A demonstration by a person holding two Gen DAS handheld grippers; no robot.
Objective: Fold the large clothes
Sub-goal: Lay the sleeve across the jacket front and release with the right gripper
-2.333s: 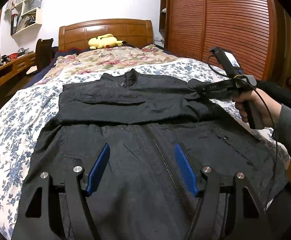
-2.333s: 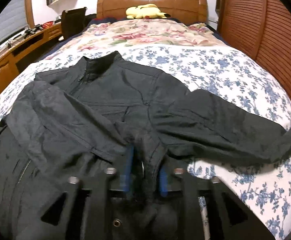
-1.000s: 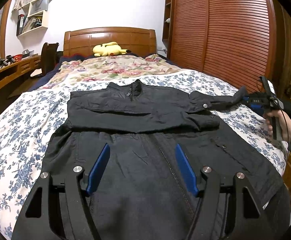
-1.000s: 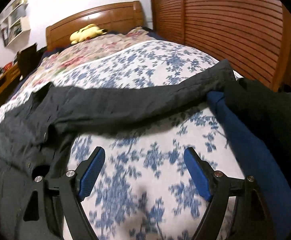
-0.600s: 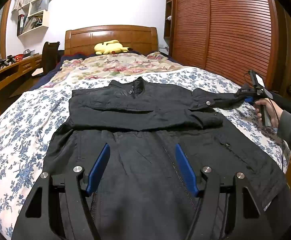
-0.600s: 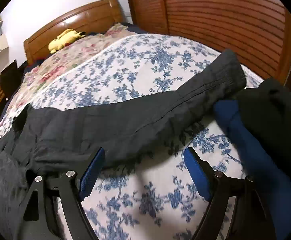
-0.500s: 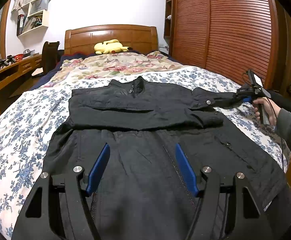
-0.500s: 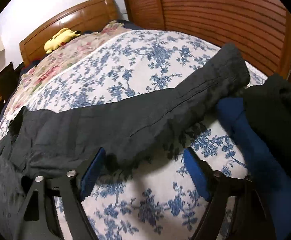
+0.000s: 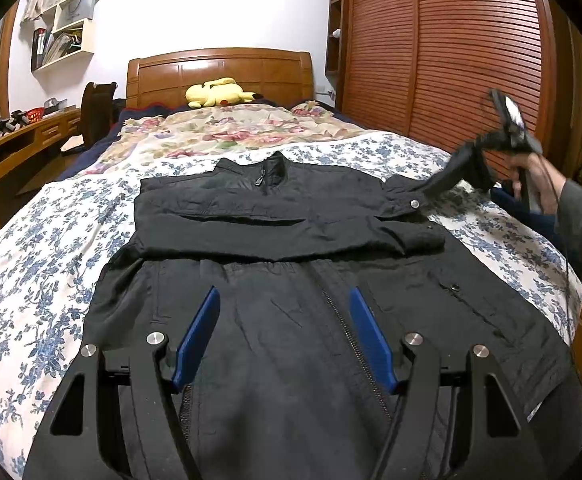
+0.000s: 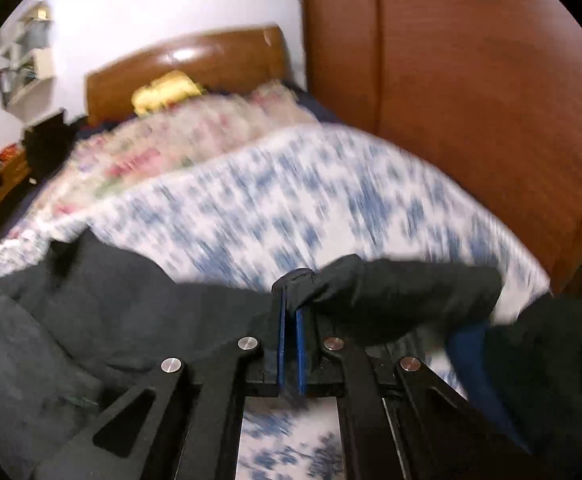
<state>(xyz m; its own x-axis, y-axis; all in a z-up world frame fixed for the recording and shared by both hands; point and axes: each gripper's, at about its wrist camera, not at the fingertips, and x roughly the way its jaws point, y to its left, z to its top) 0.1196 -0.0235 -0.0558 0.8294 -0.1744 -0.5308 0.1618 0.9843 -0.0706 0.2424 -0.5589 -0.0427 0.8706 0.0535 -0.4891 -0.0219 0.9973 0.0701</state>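
Jacket (image 9: 291, 320) lies face up on the bed (image 9: 31, 280), collar toward the headboard (image 9: 219, 72), zip closed. One sleeve is already folded flat across the chest (image 9: 271, 224). The other sleeve (image 10: 403, 292) is pinched near its cuff by the right gripper (image 10: 289, 320), whose blue pads are closed tight on a fold of the black cloth; in the left wrist view this sleeve (image 9: 447, 180) rises off the bedspread toward the person's hand (image 9: 531, 184) at the bed's right edge. The left gripper (image 9: 285, 336) hovers over the jacket's lower front, jaws well apart, nothing between them, pads clear of the cloth.

Step in hand, as judged: carrying the second sleeve inward to lay it across the chest over the first.

Points for doing it well:
- Keep the pinch firm; the fabric looks thin and slippery and could slide out of the pads.
- Lift high enough that the cuff clears the bedspread, then sweep across in one arc so the crease forms at the shoulder seam.
- Lay the sleeve level with the first, cuff inside the body outline.
- The left gripper could press the hem or chest to stop the body from dragging sideways.
- Release only once the sleeve rests flat.
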